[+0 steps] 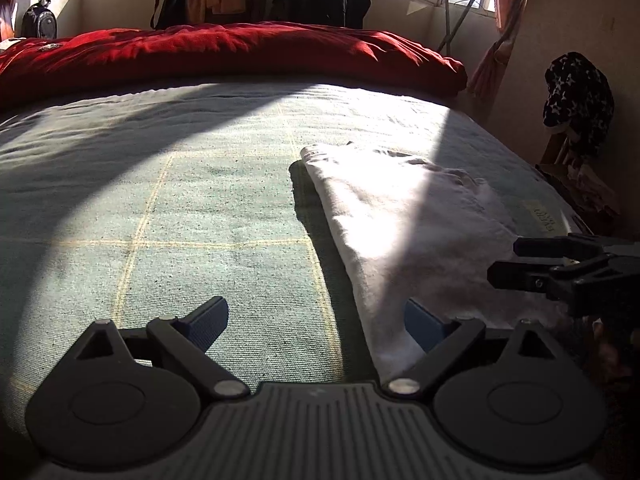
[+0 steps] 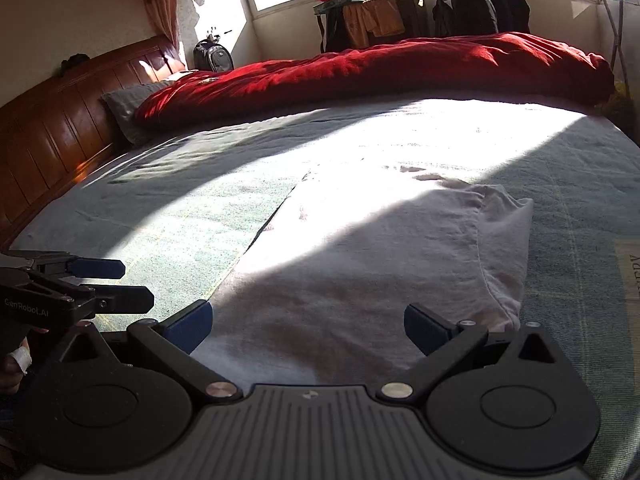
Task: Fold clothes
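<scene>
On the bed point(image 2: 400, 140), covered by a grey-green woven sheet with thin yellow grid lines, a white cotton T-shirt point(image 2: 360, 264) lies flat on the near right part, partly in a band of sunlight. Its left edge runs straight and looks doubled, which suggests one side is folded in, while a short sleeve point(image 2: 508, 248) lies spread at the right; glare hides the far end. The left tongs point(image 1: 316, 320) hang low over the sheet at the shirt's near left edge, fingers spread wide, holding nothing. The right tongs point(image 2: 308, 326) hover over the shirt's near hem, likewise spread wide and empty. A bulky red quilt point(image 1: 224, 52) is bunched along the far side of the bed, well apart from the garment. Judgement: the garment appears partway folded at most, since it lies long with a sleeve out; the right side and the lengthwise folds seem outstanding. No other clothes lie on the sheet.
</scene>
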### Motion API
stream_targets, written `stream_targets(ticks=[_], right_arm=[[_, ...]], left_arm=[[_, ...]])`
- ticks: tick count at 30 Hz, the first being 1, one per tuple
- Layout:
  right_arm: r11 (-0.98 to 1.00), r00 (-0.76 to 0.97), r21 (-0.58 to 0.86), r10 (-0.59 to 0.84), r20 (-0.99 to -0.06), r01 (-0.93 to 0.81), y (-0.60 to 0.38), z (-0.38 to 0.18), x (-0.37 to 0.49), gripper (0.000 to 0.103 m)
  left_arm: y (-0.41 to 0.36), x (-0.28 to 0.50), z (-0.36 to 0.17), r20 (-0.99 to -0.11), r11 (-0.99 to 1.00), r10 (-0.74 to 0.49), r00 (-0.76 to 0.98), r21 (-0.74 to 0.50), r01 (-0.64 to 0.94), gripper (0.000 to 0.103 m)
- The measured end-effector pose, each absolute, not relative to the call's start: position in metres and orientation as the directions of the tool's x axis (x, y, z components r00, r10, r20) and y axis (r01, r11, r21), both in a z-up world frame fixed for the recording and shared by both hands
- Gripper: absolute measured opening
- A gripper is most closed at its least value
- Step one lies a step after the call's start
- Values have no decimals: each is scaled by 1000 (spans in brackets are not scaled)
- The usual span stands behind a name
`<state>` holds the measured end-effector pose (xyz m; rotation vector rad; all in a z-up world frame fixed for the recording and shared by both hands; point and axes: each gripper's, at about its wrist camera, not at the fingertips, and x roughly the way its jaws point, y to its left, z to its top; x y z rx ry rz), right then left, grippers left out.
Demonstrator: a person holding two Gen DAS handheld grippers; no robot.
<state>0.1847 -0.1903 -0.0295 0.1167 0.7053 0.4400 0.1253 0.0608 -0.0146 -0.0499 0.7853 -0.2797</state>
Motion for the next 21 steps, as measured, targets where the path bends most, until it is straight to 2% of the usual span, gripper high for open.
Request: stream_targets(ticks=[6,14,17,21], right_arm=[[934,689,258,356,-631,-246,-222,-49,204,103],[924,716,318,368,-594,-211,-246,-43,184,103],[915,721,356,375,-583,-188,-260,-40,187,103],[864,714,485,426,-556,-138,-288,-47,200,103]], left_arm=[[57,130,-17,-701,964,-259,665,-140,227,94],[45,144,-22,-715,958,-274,643,-144,249,94],[41,153,-22,-703,942,-328,631,-189,279,94],[44,178,-33,-698,891,-453,554,-349,289,95]])
